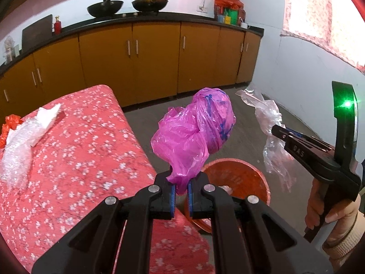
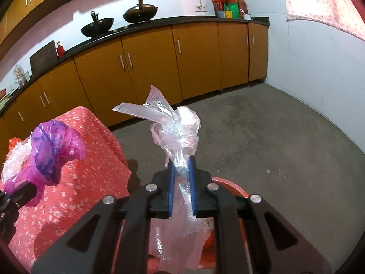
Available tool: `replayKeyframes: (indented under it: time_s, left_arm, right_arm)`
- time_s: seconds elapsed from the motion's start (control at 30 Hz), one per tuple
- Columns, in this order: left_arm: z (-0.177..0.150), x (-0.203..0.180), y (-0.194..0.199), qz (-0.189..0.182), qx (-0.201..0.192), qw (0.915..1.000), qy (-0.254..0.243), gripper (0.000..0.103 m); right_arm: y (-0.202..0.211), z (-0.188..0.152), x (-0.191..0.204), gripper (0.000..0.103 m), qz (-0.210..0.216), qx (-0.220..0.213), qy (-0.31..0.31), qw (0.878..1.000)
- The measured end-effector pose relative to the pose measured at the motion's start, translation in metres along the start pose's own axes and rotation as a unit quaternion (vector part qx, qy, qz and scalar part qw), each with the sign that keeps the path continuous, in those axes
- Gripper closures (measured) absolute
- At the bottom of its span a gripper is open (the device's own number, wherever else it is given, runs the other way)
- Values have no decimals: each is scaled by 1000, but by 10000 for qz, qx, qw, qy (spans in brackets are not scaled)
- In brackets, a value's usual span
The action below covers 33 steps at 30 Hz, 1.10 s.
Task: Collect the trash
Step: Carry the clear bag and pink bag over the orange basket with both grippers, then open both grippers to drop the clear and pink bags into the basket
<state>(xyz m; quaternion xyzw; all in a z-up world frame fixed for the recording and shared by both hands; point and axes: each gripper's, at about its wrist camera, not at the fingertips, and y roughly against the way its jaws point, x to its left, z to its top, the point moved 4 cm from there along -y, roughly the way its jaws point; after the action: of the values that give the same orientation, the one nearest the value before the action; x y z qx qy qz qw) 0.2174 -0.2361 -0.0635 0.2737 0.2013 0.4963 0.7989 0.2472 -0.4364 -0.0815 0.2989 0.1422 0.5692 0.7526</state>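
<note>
My left gripper (image 1: 181, 183) is shut on a crumpled magenta plastic bag (image 1: 194, 132), which stands up above the jaws. Just past it on the floor sits a red bin (image 1: 239, 178) with something pale inside. My right gripper (image 2: 181, 173) is shut on a clear plastic bag (image 2: 175, 127) that bunches above the pads and hangs below them, over the bin's rim (image 2: 230, 183). In the left wrist view the right gripper (image 1: 277, 131) comes in from the right with the clear bag (image 1: 267, 114). The magenta bag (image 2: 52, 143) shows at the left of the right wrist view.
A table with a red flowered cloth (image 1: 79, 159) stands left of the bin, carrying bubble wrap (image 1: 16, 159), white paper (image 1: 43, 118) and a red scrap (image 1: 9, 125). Yellow cabinets (image 1: 155, 57) with woks on the counter line the back. Grey floor (image 2: 273, 137) lies to the right.
</note>
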Motion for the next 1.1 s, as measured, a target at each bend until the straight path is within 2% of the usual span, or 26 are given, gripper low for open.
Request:
replayKeyframes:
  time_s: [0.4, 0.53, 0.7, 0.9, 1.1]
  left_arm:
    - [-12, -27, -22, -162, 287, 9994, 54, 95]
    - [-22, -42, -37, -250, 477, 9985, 75, 95]
    - [-41, -64, -66, -323, 898, 9954, 56, 95]
    - [-59, -83, -95, -340, 1325, 9906, -12, 95]
    - [-64, -98, -112, -310, 1510, 9880, -77, 95]
  right_arm:
    - [-22, -12, -24, 90, -129, 192, -187, 9996]
    - [-39, -26, -46, 90, -312, 414, -292, 9982]
    - [-61, -50, -76, 90, -435, 791, -559, 9943]
    - [-83, -72, -93, 90, -346, 1140, -734, 9902]
    - [-94, -85, -96, 88, -227, 1331, -777, 9878]
